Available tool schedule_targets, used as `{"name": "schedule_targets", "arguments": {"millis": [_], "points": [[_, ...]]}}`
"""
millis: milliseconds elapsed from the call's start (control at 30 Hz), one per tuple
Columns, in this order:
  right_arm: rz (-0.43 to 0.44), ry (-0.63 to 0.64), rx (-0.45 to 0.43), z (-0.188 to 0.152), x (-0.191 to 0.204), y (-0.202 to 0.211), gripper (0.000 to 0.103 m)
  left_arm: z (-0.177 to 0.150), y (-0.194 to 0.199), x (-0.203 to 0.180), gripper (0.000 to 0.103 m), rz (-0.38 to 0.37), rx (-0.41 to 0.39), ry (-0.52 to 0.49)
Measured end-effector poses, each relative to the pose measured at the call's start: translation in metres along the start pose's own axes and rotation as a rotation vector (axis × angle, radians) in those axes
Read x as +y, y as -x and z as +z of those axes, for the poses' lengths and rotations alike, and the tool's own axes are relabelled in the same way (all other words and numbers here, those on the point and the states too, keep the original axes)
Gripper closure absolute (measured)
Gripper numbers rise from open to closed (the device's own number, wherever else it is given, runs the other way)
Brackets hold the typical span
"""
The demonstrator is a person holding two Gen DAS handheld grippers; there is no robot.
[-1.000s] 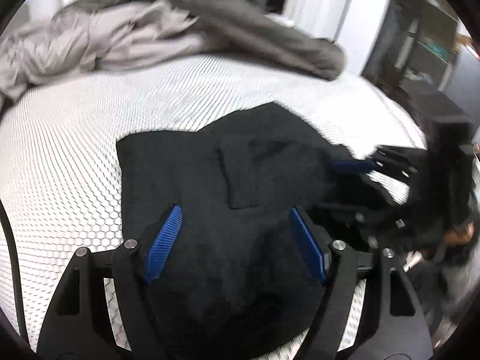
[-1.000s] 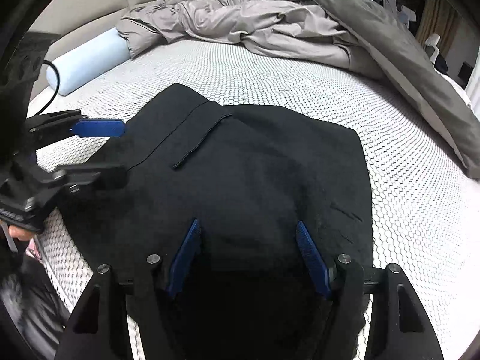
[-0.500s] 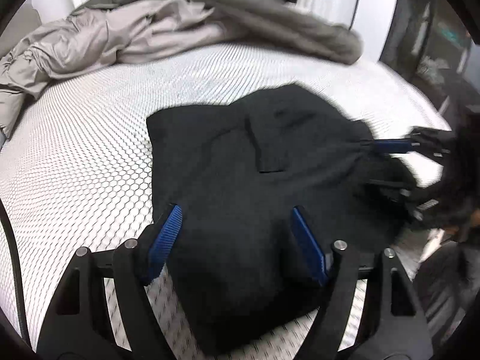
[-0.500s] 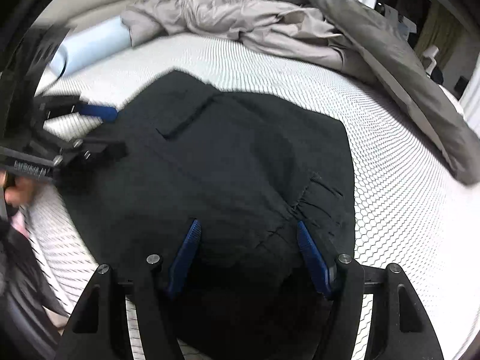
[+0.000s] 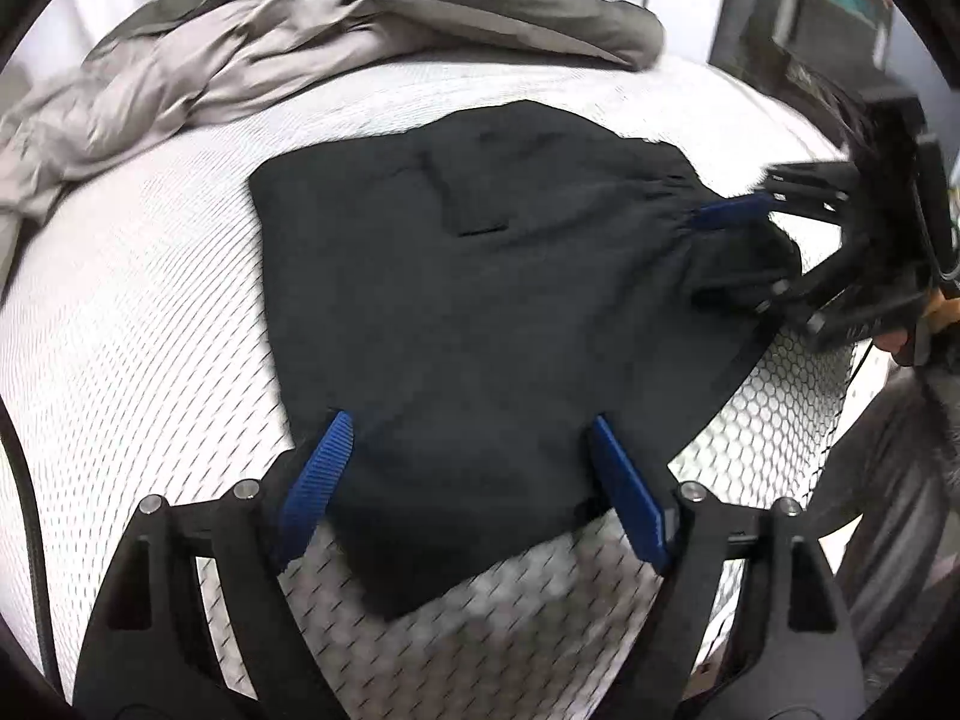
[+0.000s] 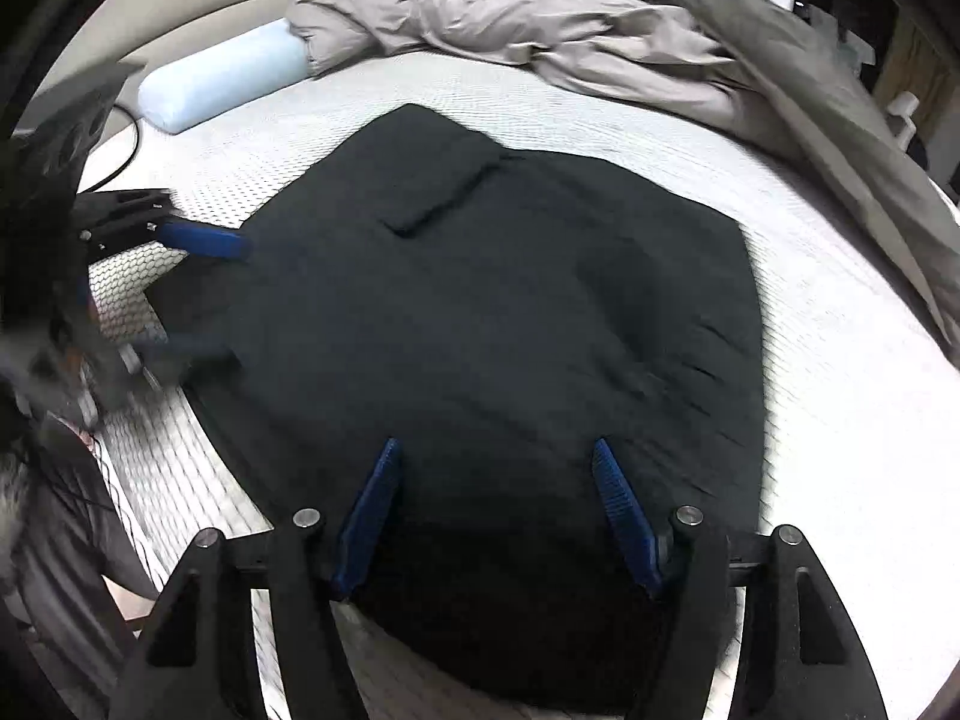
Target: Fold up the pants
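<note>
Left wrist view: a bed (image 5: 150, 300) with a white honeycomb-mesh cover fills the frame, and a rumpled grey duvet (image 5: 360, 18) is heaped along its far side. Black pants (image 5: 480, 300), already folded into a compact dark panel, lie flat on the mesh near the bed's close edge; a pocket slit shows on the upper layer. Right wrist view: a pale blue bolster (image 6: 222, 75) rests at the far left, well apart from the pants. The left gripper (image 5: 471, 480) has its blue pads spread over the pants' near corner; its jaws have just been opening, with cloth lying between them but not pressed. The right gripper (image 6: 495, 504) likewise stands spread above the dark cloth at the opposite end, pads clear of any pinch. A dark cable (image 6: 129, 144) trails beside the bolster.
</note>
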State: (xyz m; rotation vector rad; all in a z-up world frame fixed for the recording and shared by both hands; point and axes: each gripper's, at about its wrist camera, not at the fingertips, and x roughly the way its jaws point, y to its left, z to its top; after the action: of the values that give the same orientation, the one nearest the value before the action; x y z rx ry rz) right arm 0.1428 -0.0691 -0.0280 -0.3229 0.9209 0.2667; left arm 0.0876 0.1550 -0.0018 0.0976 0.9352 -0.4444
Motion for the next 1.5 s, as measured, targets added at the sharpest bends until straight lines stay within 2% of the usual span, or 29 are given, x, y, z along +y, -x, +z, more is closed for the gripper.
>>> {"name": "schedule_targets", "arguments": {"millis": [33, 133, 200, 300, 333, 400, 467, 533, 600, 700, 733, 833, 900, 1000, 1067, 1133, 1200, 1300, 1333, 1400, 1500], "points": [[-0.002, -0.021, 0.0, -0.002, -0.005, 0.001, 0.027, -0.001, 0.001, 0.005, 0.023, -0.005, 0.0, 0.017], [0.053, -0.09, -0.013, -0.003, -0.018, 0.004, 0.026, 0.0, 0.004, 0.013, 0.024, -0.005, -0.004, 0.035], [0.091, -0.122, -0.054, 0.001, -0.03, 0.01, 0.027, 0.007, 0.017, 0.017, 0.026, 0.014, -0.053, 0.068], [0.137, -0.235, -0.117, 0.008, -0.049, 0.019, 0.027, 0.024, 0.029, 0.034, 0.025, -0.039, -0.142, 0.181], [0.144, -0.297, -0.123, 0.01, -0.061, 0.015, 0.03, 0.03, 0.026, 0.039, 0.026, -0.044, -0.149, 0.216], [0.172, -0.379, -0.119, 0.016, -0.076, 0.005, 0.044, 0.044, 0.014, 0.048, 0.026, -0.049, -0.143, 0.263], [0.205, -0.462, -0.114, 0.018, -0.087, -0.009, 0.057, 0.056, -0.006, 0.052, 0.034, -0.059, -0.118, 0.271], [0.198, -0.477, -0.11, 0.024, -0.094, -0.019, 0.061, 0.068, -0.034, 0.052, 0.038, -0.031, -0.063, 0.285], [0.198, -0.482, -0.104, 0.023, -0.091, -0.024, 0.073, 0.065, -0.053, 0.047, 0.042, -0.005, -0.004, 0.284], [0.166, -0.451, -0.105, 0.031, -0.088, -0.025, 0.085, 0.061, -0.054, 0.05, 0.042, -0.008, -0.007, 0.273], [0.145, -0.441, -0.114, 0.032, -0.09, -0.021, 0.094, 0.06, -0.054, 0.051, 0.042, -0.008, -0.003, 0.28], [0.158, -0.449, -0.133, 0.027, -0.096, -0.01, 0.095, 0.053, -0.049, 0.055, 0.042, -0.025, -0.005, 0.296], [0.106, -0.406, -0.085, 0.023, -0.089, -0.017, 0.095, 0.049, -0.048, 0.047, 0.042, -0.013, -0.003, 0.284], [0.048, -0.358, -0.095, 0.026, -0.08, -0.015, 0.093, 0.052, -0.043, 0.041, 0.042, 0.024, -0.008, 0.268], [0.062, -0.36, -0.137, 0.029, -0.08, -0.002, 0.087, 0.055, -0.036, 0.033, 0.042, 0.069, -0.016, 0.242], [0.087, -0.355, -0.161, 0.037, -0.077, 0.006, 0.087, 0.058, -0.029, 0.024, 0.042, 0.1, -0.044, 0.197], [0.109, -0.338, -0.155, 0.052, -0.068, 0.003, 0.087, 0.076, -0.039, 0.025, 0.042, 0.101, -0.053, 0.158], [0.15, -0.322, -0.117, 0.074, -0.056, -0.015, 0.084, 0.098, -0.062, 0.022, 0.042, 0.073, -0.008, 0.151], [0.139, -0.309, -0.082, 0.083, -0.051, -0.021, 0.084, 0.105, -0.07, 0.023, 0.042, 0.066, 0.008, 0.148], [0.092, -0.303, -0.1, 0.091, -0.048, -0.014, 0.084, 0.123, -0.086, 0.031, 0.042, 0.071, 0.041, 0.139], [0.003, -0.288, -0.104, 0.091, -0.051, -0.006, 0.082, 0.122, -0.077, 0.035, 0.042, 0.073, 0.06, 0.155]]}}
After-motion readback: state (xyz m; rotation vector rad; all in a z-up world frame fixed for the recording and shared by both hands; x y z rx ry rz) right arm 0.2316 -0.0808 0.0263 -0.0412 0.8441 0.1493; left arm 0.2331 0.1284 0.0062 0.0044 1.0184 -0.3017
